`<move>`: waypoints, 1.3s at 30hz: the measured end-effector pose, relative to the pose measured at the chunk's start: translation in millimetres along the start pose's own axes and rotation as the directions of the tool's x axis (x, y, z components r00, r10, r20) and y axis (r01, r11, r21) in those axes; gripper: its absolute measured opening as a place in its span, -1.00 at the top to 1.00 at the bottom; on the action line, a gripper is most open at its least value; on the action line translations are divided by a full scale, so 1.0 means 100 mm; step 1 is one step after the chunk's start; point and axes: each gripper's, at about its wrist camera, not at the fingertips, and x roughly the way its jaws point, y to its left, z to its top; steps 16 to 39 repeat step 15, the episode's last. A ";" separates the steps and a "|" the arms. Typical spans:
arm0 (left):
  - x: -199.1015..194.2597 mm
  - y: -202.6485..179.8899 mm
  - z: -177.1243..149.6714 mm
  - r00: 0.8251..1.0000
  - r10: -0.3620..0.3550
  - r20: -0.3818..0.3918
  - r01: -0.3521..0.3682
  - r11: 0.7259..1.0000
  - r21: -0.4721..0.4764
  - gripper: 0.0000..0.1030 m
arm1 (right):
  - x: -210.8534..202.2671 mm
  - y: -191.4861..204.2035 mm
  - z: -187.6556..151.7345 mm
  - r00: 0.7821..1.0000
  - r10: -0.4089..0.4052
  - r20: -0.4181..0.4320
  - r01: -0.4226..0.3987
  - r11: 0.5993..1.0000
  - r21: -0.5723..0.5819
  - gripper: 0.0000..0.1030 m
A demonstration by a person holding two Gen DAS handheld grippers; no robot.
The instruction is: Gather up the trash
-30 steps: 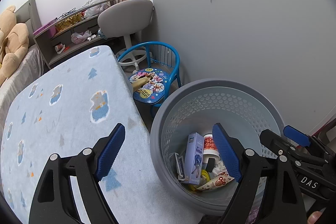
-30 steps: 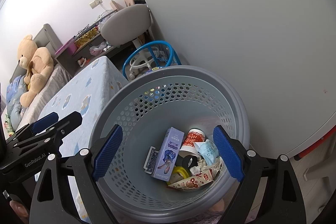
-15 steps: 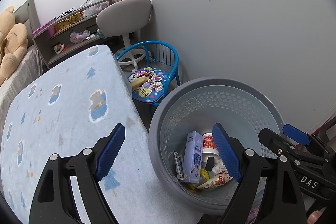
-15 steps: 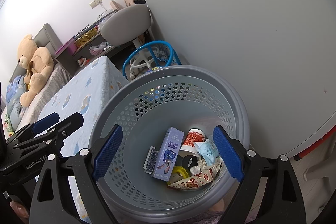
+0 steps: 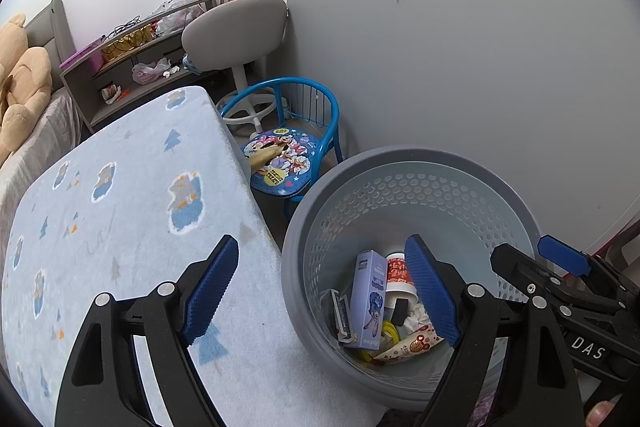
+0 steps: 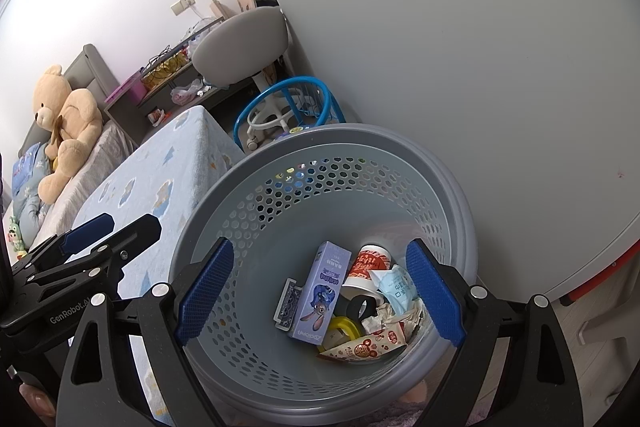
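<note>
A grey perforated trash basket (image 6: 440,183) stands beside the bed and also shows in the left wrist view (image 5: 296,251). It holds a purple carton (image 6: 320,291), a red and white cup (image 6: 368,263), a printed wrapper (image 6: 368,341), a pale packet (image 6: 394,285) and other scraps. My right gripper (image 6: 320,293) is open and empty above the basket's mouth. My left gripper (image 5: 322,291) is open and empty, above the bed edge and the basket's left rim.
A bed with a light blue patterned cover (image 5: 120,219) lies to the left. A small blue child's chair (image 5: 288,155) stands behind the basket, with a grey swivel chair (image 5: 236,31) and shelves beyond. A grey wall (image 5: 480,67) is at the right. A teddy bear (image 6: 64,123) sits on the bed.
The left wrist view has drifted slightly, so the basket sits a little lower and to the left in it. Both grippers stay open and the trash in the basket has not moved.
</note>
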 end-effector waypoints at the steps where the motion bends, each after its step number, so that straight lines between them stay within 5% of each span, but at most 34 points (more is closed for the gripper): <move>1: 0.00 0.00 0.00 1.000 0.000 0.000 0.000 1.000 0.000 -0.58 | 0.00 0.00 0.00 1.000 0.000 0.001 0.000 1.000 0.001 -0.68; 39: 0.00 0.00 0.00 1.000 0.001 -0.002 -0.001 1.000 -0.001 -0.58 | -0.01 0.00 0.00 1.000 0.000 0.000 0.000 1.000 0.001 -0.68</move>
